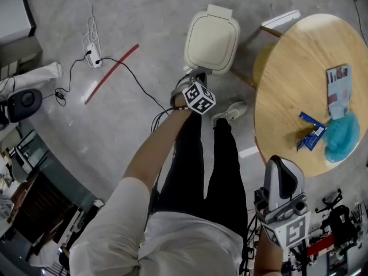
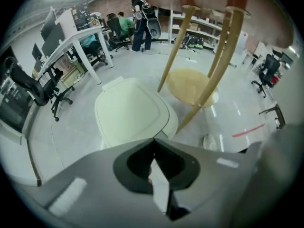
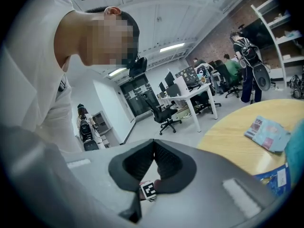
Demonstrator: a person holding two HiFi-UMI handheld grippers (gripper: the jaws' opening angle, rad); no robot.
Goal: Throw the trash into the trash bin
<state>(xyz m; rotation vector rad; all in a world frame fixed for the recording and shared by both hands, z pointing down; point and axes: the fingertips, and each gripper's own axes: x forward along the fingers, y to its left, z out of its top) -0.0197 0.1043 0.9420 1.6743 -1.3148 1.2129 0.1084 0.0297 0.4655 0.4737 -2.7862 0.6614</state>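
Head view: table (image 1: 287, 85), grey floor (image 1: 144, 22), bin (image 1: 211, 39)

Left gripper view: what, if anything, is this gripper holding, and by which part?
A white scrap, probably paper, caught in the shut left gripper by its far end, behind the tips; the exact pinch point cannot be told.

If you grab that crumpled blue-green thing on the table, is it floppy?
Probably floppy: the blue-green thing looks soft and wrinkled, so it should squash and droop. It seems thin, so likely light. It lies slumped on the table, so it probably won't roll.
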